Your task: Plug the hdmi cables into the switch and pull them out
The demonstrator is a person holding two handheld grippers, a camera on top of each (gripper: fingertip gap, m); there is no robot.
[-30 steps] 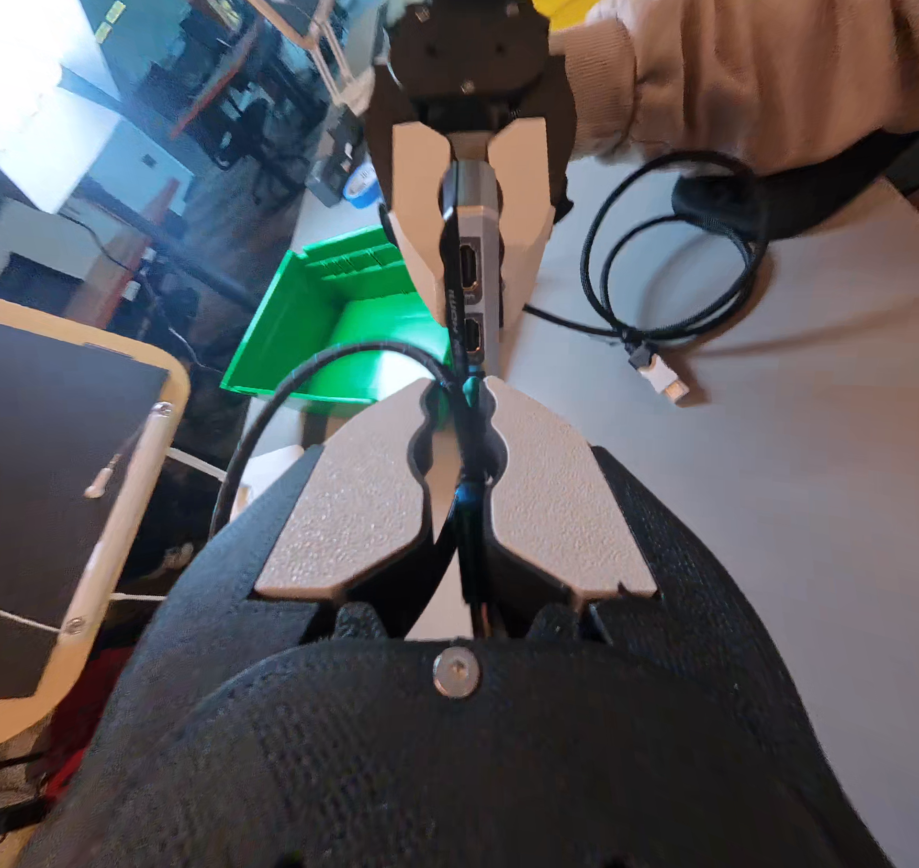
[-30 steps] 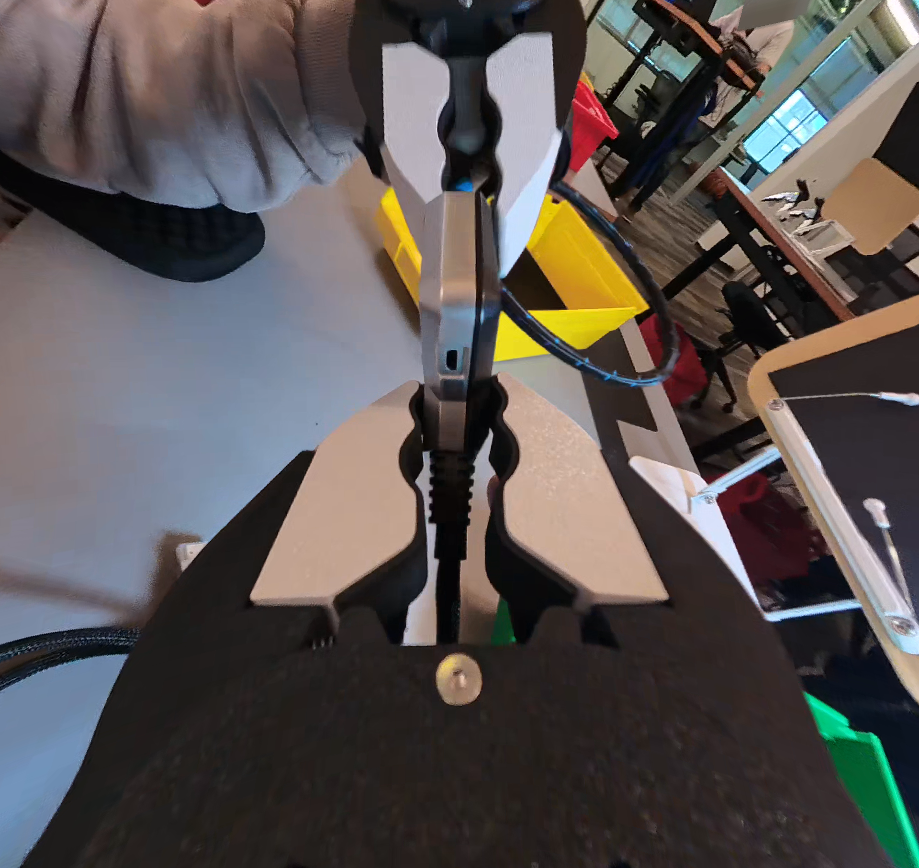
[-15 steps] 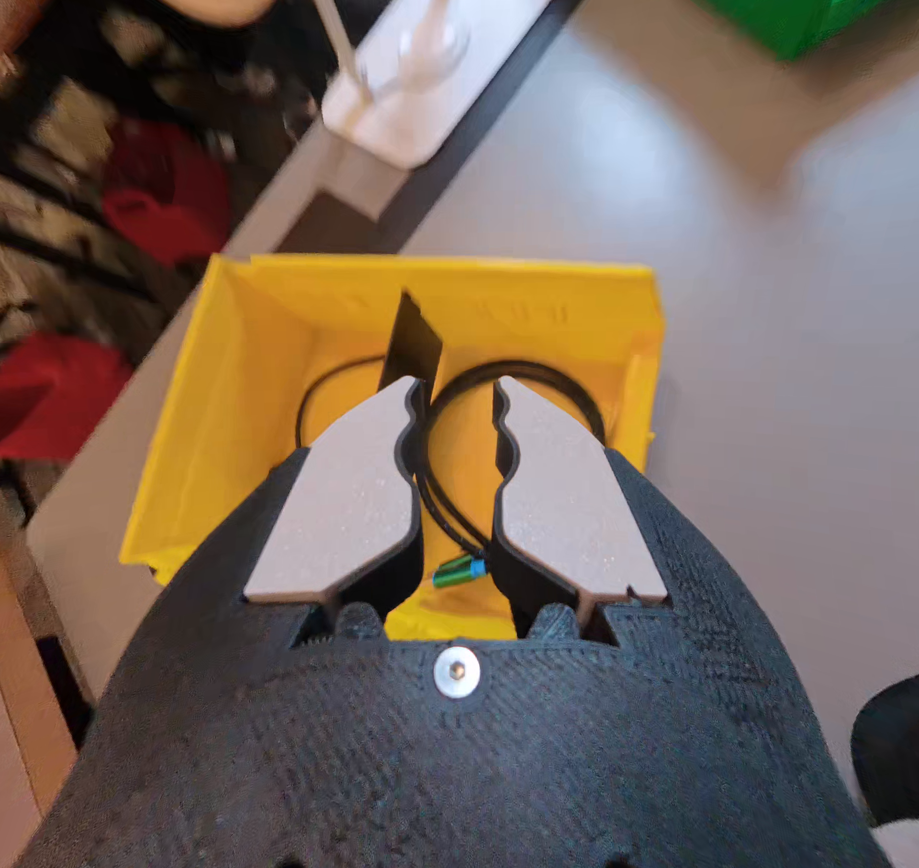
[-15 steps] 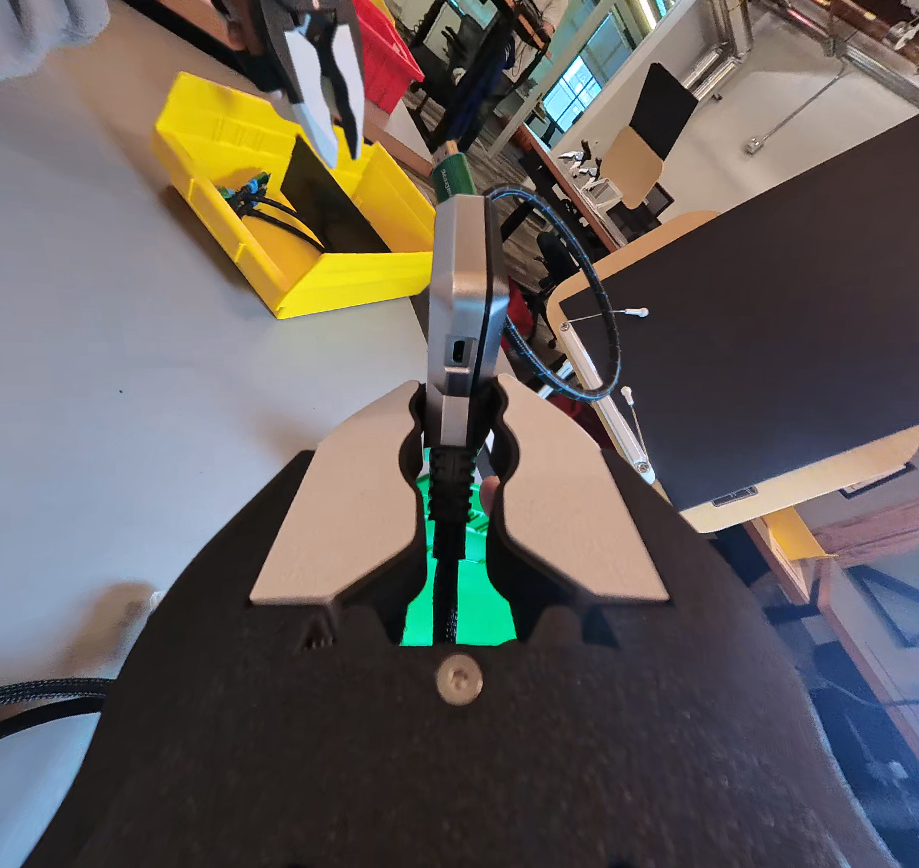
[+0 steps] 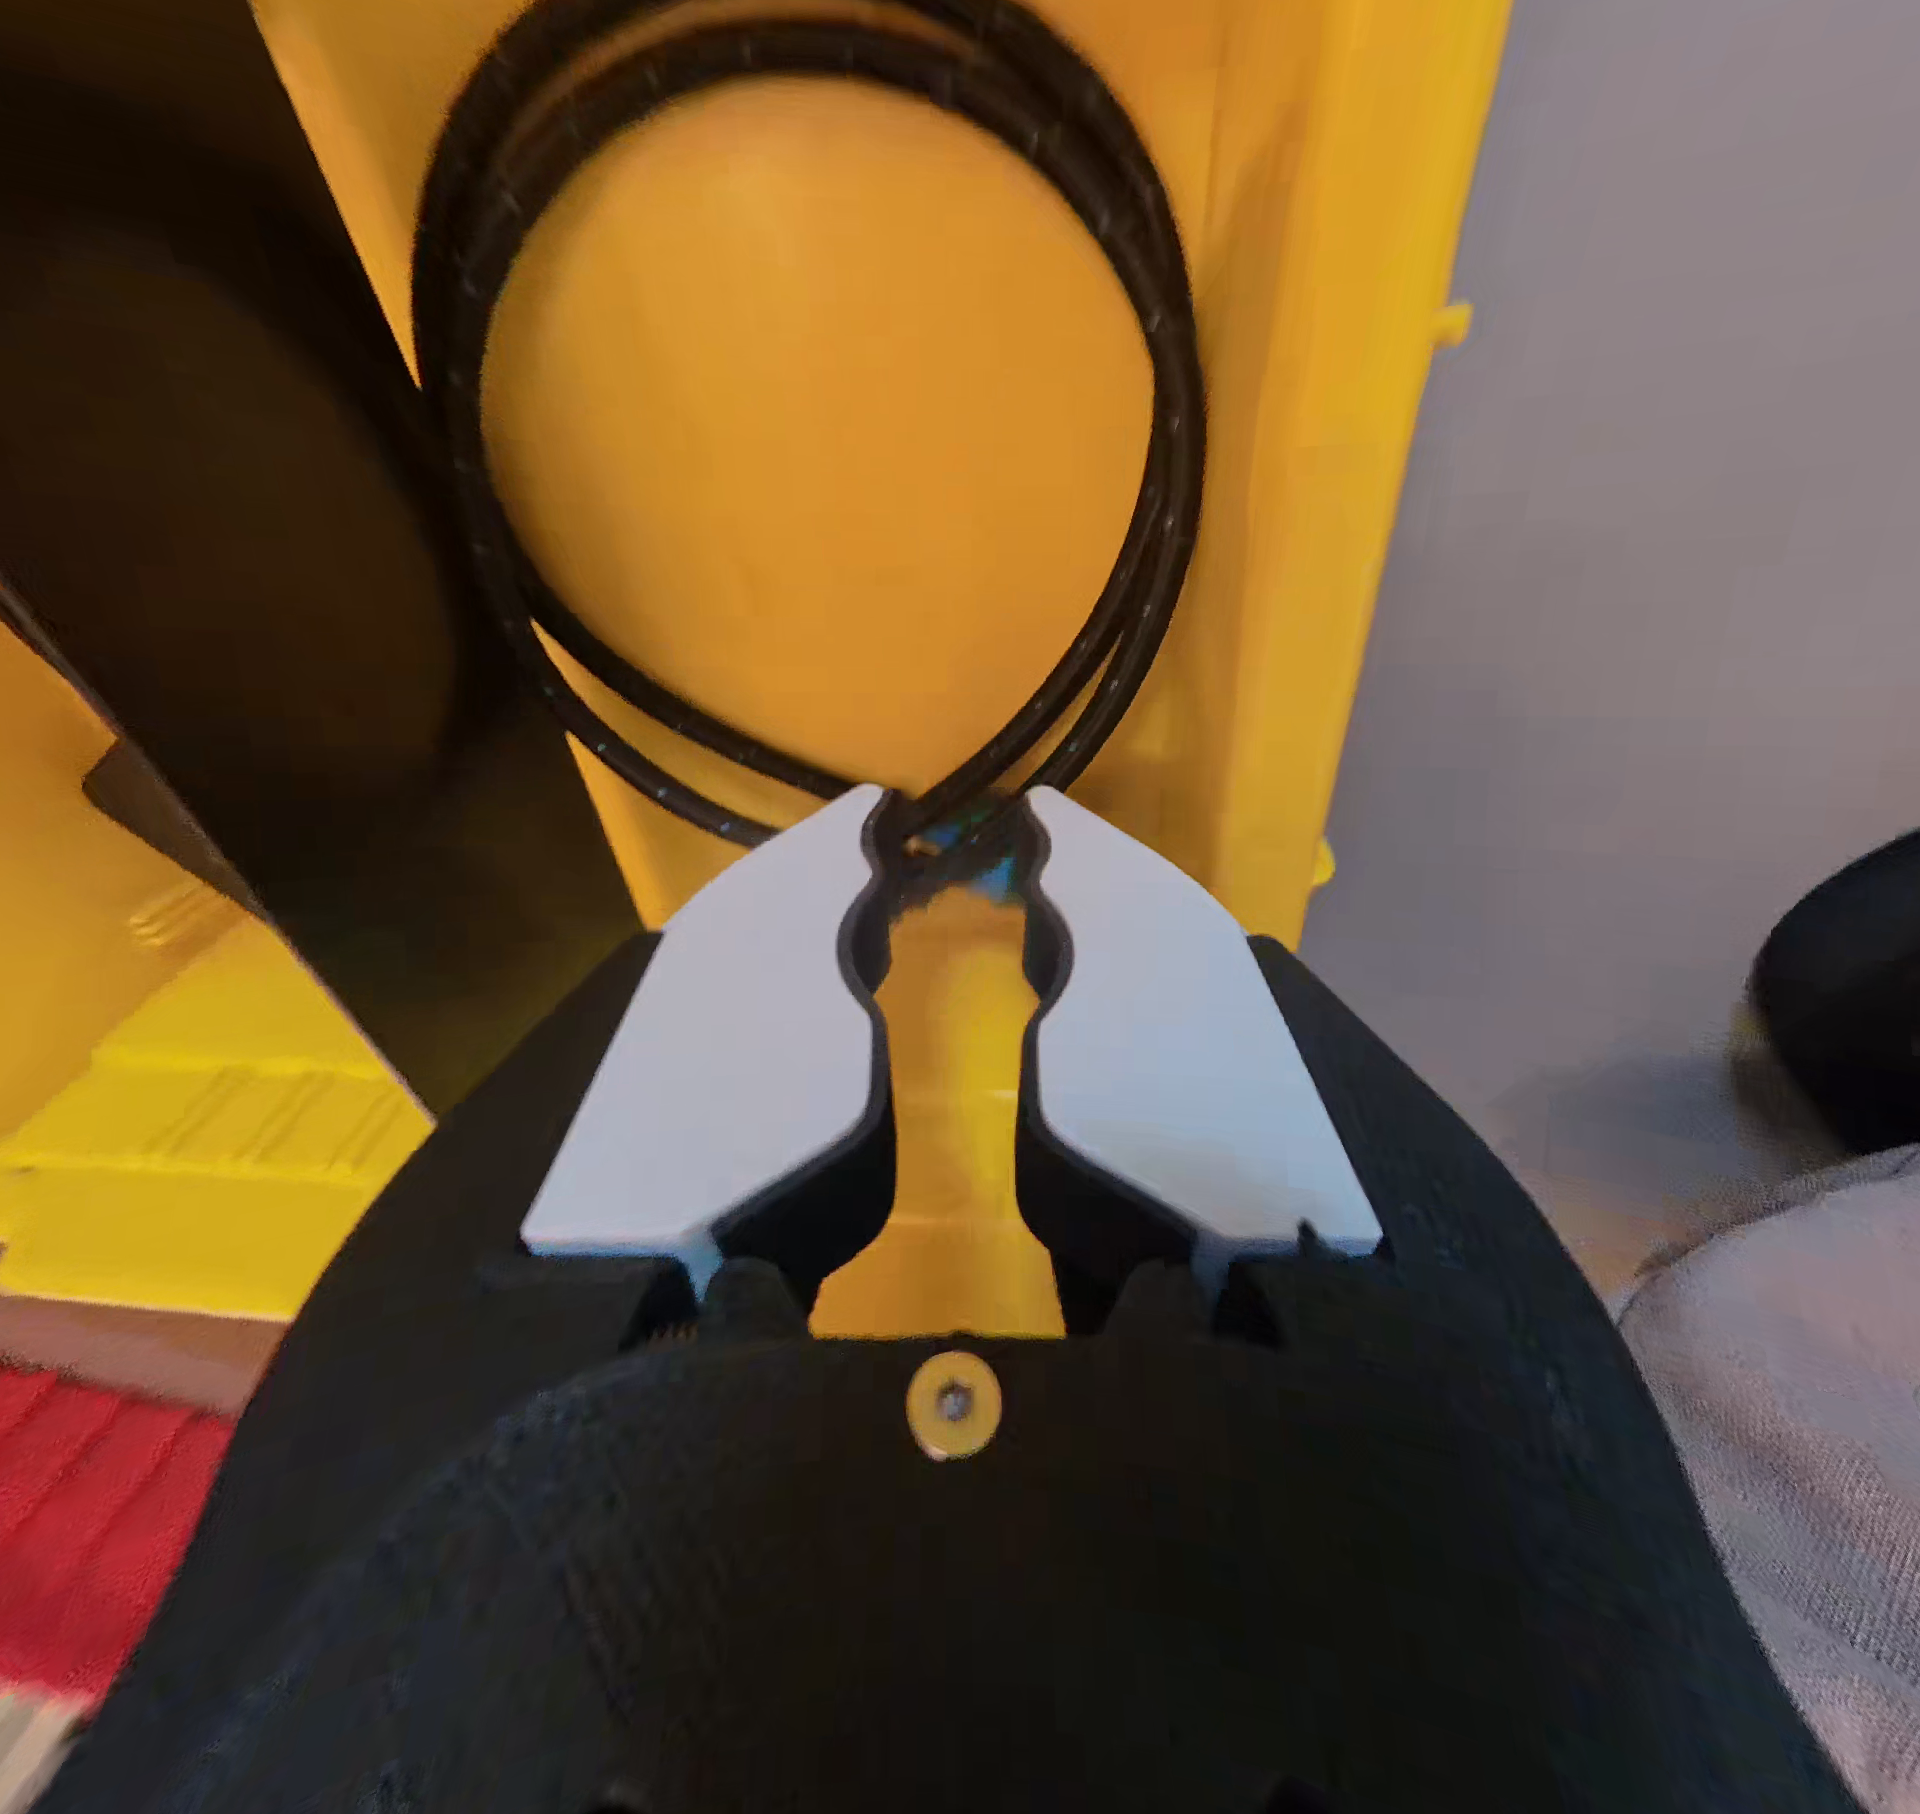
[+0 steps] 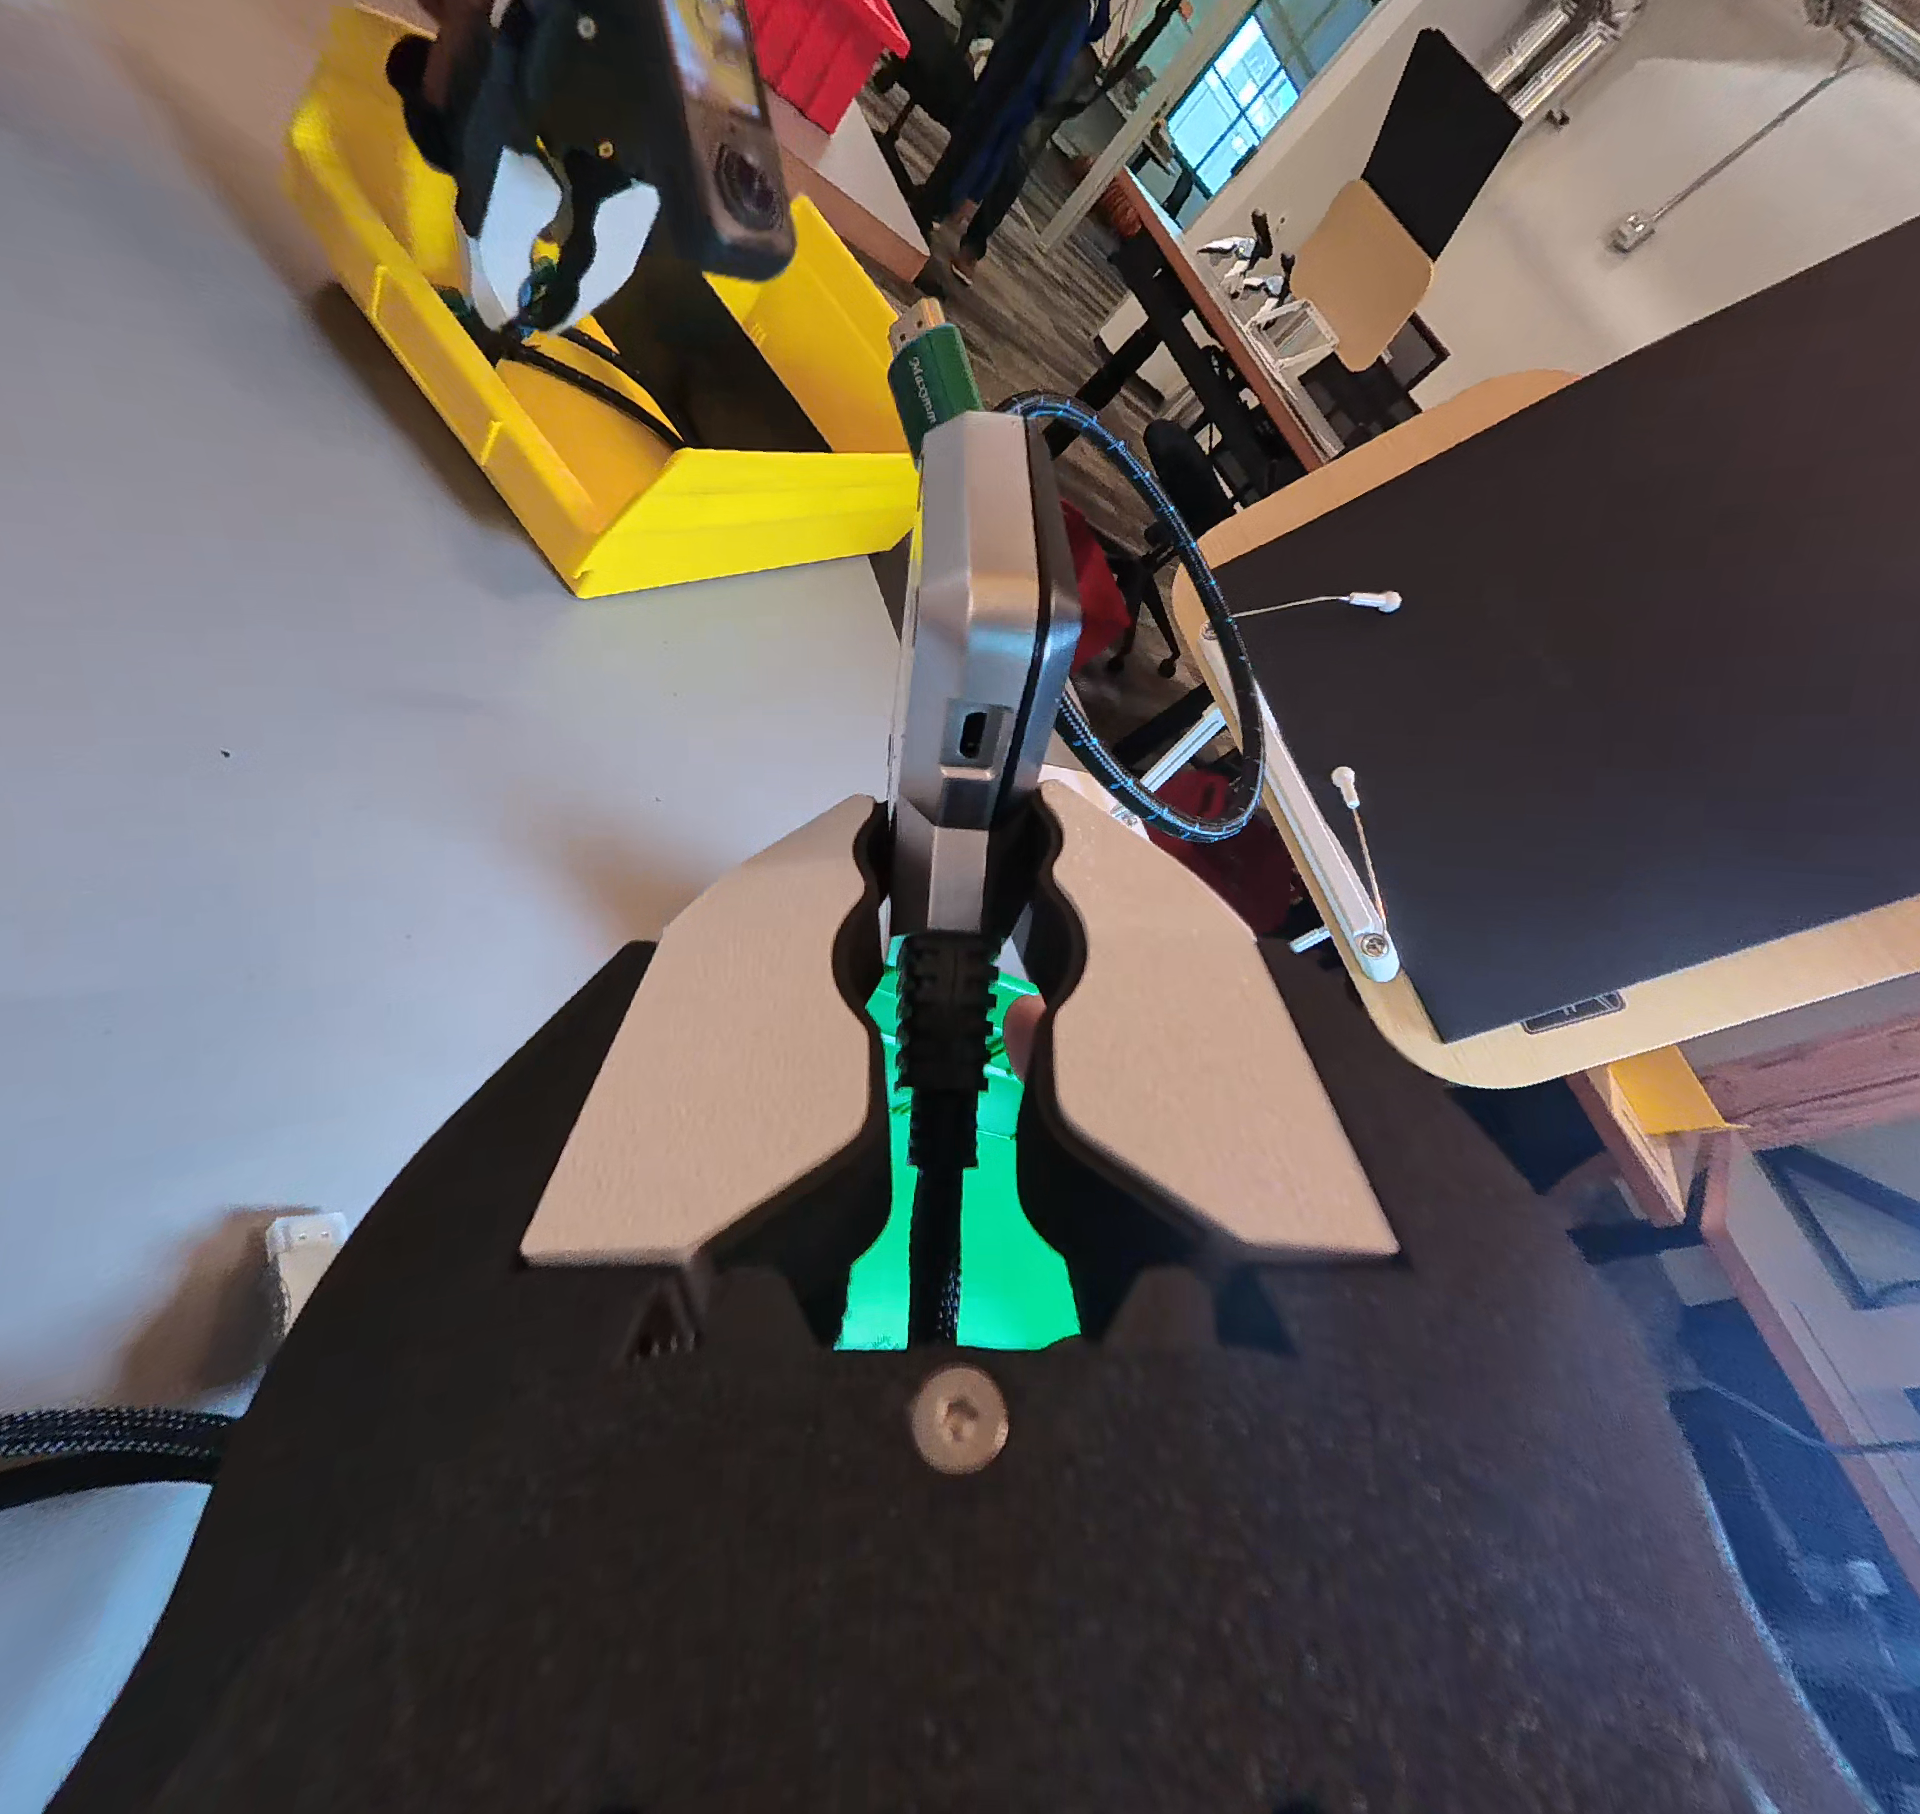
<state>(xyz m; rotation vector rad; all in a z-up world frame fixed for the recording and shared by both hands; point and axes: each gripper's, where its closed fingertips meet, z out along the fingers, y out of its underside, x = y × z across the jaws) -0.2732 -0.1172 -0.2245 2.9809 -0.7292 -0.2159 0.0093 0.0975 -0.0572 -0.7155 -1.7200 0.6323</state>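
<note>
Switch clamped upright in right tongs, above the table, green plug beyond it. Farther off, left tongs, narrowly parted, tips around a coiled black cable in the yellow bin.

Grey table, matte top, one edge running along the open room side. Resting on it: a yellow bin near that edge, with a black divider panel and a coiled black cable inside; a green bin, seen only in part; a small white connector; a braided black cable; a dark rounded object beside the yellow bin.
</note>
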